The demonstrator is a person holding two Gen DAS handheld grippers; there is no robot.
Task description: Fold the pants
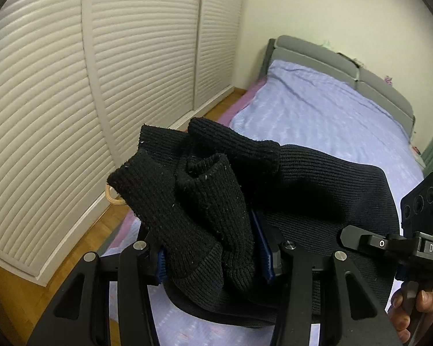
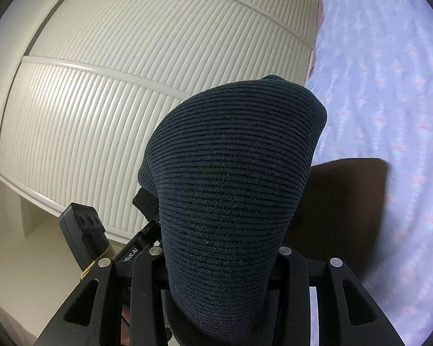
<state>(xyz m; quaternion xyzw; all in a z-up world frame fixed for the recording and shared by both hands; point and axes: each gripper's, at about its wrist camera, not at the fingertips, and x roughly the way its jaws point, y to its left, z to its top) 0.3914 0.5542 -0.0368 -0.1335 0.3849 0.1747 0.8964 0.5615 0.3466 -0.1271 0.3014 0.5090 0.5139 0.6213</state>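
Note:
The pants are black ribbed knit. In the left wrist view my left gripper is shut on a bunched cuff end, which sticks up between the blue pads. The rest of the pants hangs to the right above the bed. The right gripper's body shows at the right edge, held by a hand. In the right wrist view my right gripper is shut on a thick fold of the pants, which drapes over the fingers and hides their tips. Part of the left gripper shows at lower left.
A bed with a lilac patterned sheet and a grey headboard lies ahead. White louvred wardrobe doors run along the left, with a strip of wooden floor between them and the bed. The sheet also shows in the right wrist view.

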